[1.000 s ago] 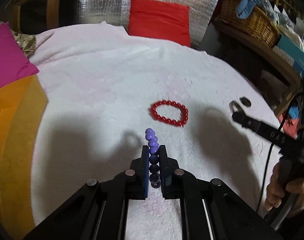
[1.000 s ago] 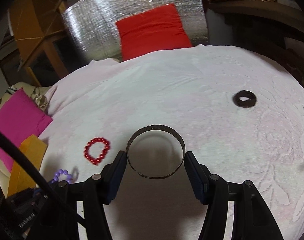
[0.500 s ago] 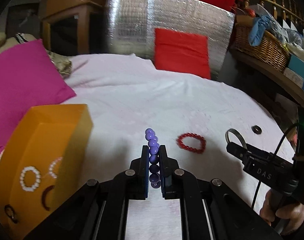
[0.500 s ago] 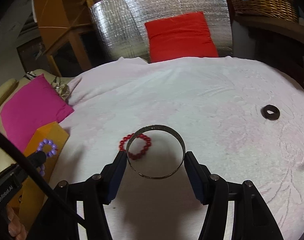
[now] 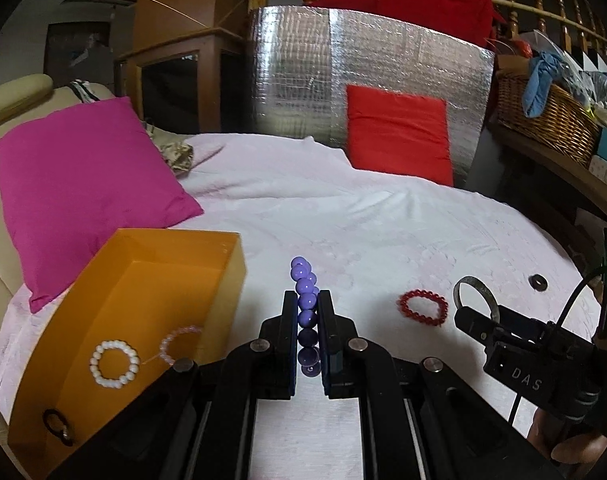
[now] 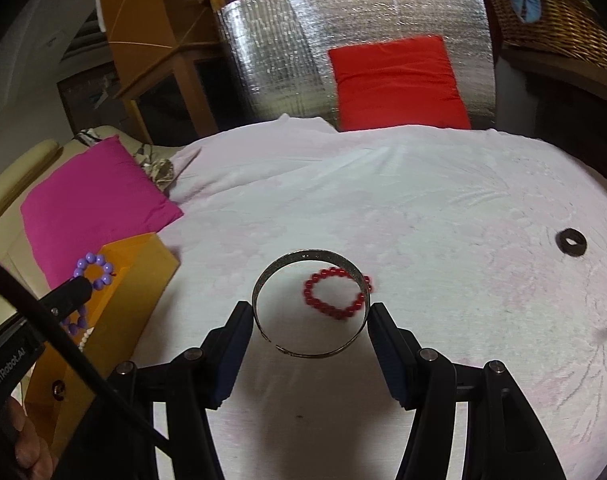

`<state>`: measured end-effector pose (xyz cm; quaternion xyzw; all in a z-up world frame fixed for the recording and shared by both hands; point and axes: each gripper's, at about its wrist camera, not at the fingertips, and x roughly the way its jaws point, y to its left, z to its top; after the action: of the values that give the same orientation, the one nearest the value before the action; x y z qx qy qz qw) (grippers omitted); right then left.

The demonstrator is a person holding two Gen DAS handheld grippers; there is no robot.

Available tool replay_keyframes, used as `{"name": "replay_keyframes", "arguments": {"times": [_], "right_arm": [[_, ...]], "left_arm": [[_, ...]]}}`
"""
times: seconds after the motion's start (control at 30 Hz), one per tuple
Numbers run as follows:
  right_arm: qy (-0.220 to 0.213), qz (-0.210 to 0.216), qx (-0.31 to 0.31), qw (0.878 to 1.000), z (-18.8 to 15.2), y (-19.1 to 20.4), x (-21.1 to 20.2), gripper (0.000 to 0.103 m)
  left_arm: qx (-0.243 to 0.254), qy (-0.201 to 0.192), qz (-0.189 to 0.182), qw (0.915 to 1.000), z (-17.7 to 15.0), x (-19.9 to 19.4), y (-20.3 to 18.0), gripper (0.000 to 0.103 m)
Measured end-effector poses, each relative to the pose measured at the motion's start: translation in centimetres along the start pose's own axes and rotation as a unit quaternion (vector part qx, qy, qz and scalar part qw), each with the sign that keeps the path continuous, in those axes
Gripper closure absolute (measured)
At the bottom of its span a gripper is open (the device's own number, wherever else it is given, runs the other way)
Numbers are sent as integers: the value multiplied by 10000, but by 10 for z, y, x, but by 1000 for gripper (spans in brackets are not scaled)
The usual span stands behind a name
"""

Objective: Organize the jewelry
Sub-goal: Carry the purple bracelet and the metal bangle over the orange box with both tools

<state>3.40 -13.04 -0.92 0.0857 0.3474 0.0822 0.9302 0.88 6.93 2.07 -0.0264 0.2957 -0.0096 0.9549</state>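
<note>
My left gripper is shut on a purple bead bracelet, held edge-on above the bed, just right of the orange box. The box holds a white bead bracelet, a pale pink one and a dark ring. My right gripper is shut on a metal bangle, held above the bed. A red bead bracelet lies on the blanket, seen through the bangle; it also shows in the left wrist view. A small dark ring lies at the right.
A pink-white blanket covers the bed. A magenta pillow lies behind the box. A red cushion leans on a silver foil panel at the back. A wicker basket stands on a shelf at right.
Both grippers rose and swung left with their loads. The orange box came into full view at the left, and the red bracelet now lies behind the bangle in the right wrist view.
</note>
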Motion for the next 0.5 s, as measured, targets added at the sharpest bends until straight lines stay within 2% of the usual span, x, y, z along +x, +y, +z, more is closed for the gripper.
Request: {"name": "replay_keyframes", "arguments": {"times": [0.5], "right_arm": [[12, 318, -343, 9989, -4, 52, 8, 41]], "left_arm": [[-383, -163, 356, 9985, 2, -17, 44, 94]]}}
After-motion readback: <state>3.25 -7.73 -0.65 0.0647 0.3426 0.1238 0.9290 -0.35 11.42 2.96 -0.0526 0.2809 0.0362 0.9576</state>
